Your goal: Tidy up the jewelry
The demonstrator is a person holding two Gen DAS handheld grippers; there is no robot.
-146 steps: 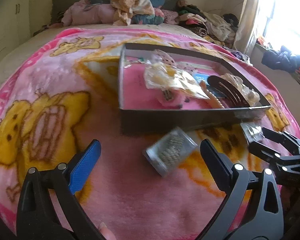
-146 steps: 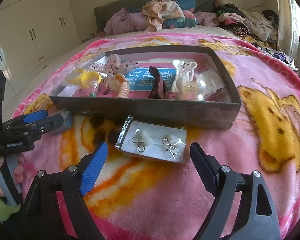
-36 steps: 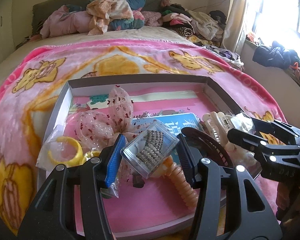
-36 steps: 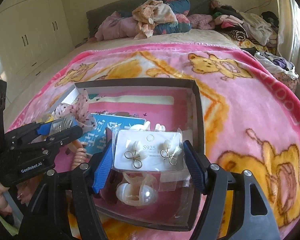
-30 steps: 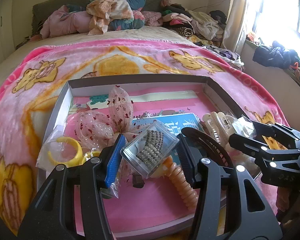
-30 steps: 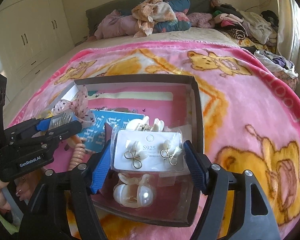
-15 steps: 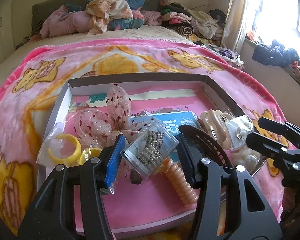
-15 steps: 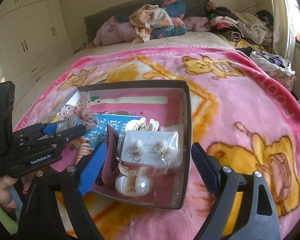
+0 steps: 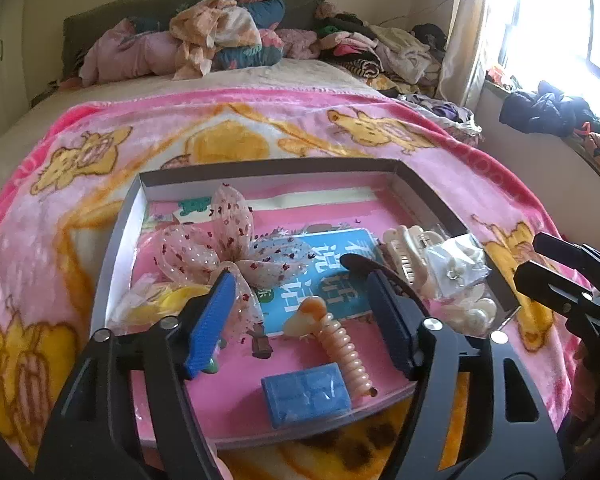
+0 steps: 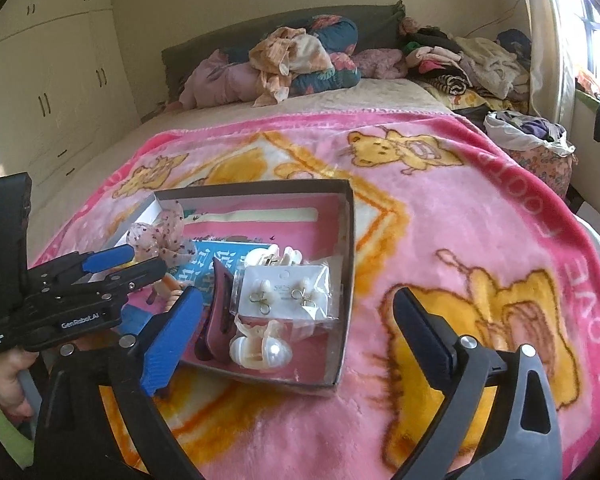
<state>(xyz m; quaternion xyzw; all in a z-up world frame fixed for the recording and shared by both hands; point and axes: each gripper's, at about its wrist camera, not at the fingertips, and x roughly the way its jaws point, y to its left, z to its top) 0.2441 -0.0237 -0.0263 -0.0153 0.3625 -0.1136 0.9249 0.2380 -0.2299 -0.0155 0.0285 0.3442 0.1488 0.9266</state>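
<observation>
sunlit window point(image 9: 556, 20) beside bed point(image 10: 340, 96), cream wardrobes point(image 10: 52, 80).

The yellow bangle point(image 9: 168, 300) sits half hidden behind the left tool's point(image 9: 304, 312) blue pad. The card's point(image 10: 286, 290) print is too small to read, and the dark hair clip point(image 10: 219, 312) is partly covered by the right tool point(image 10: 296, 336) (its frame runs off the bottom edge).
</observation>
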